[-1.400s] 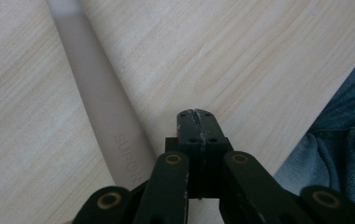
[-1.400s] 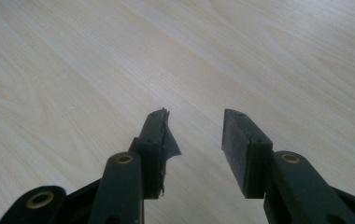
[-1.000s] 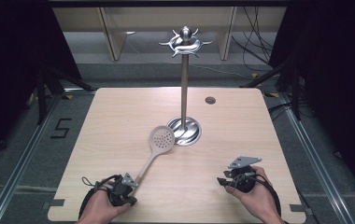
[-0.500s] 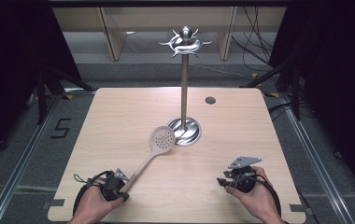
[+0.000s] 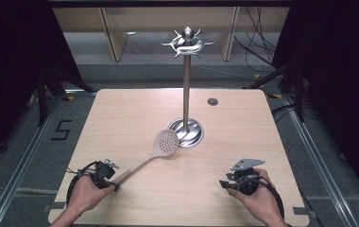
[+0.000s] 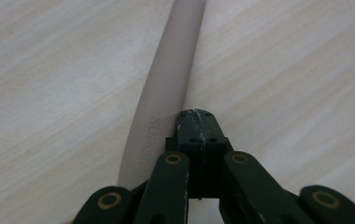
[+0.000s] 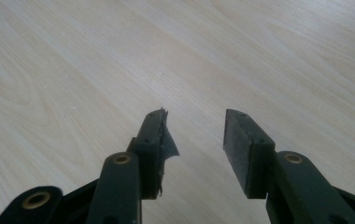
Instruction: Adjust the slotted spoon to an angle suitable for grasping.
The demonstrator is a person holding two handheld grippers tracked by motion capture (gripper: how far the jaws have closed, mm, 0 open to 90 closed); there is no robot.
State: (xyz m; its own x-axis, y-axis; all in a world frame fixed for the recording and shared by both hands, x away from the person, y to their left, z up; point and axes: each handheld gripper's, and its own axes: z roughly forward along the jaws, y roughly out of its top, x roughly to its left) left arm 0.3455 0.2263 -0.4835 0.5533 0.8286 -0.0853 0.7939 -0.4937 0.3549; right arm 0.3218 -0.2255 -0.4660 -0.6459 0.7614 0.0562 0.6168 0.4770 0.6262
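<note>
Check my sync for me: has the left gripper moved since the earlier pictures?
Yes. The left gripper has slid left, away from the stand's base, toward the table's left edge.

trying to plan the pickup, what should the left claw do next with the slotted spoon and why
Probably open the left claw and shift it sideways over the beige plastic slotted spoon. Its jaws are shut with nothing between them, beside the handle rather than around it, so it has no grip. The spoon lies flat on the light wooden table.

Left tool point(image 5: 113, 183) jaws pressed together, right tool point(image 5: 226, 183) jaws apart — both held low
</note>
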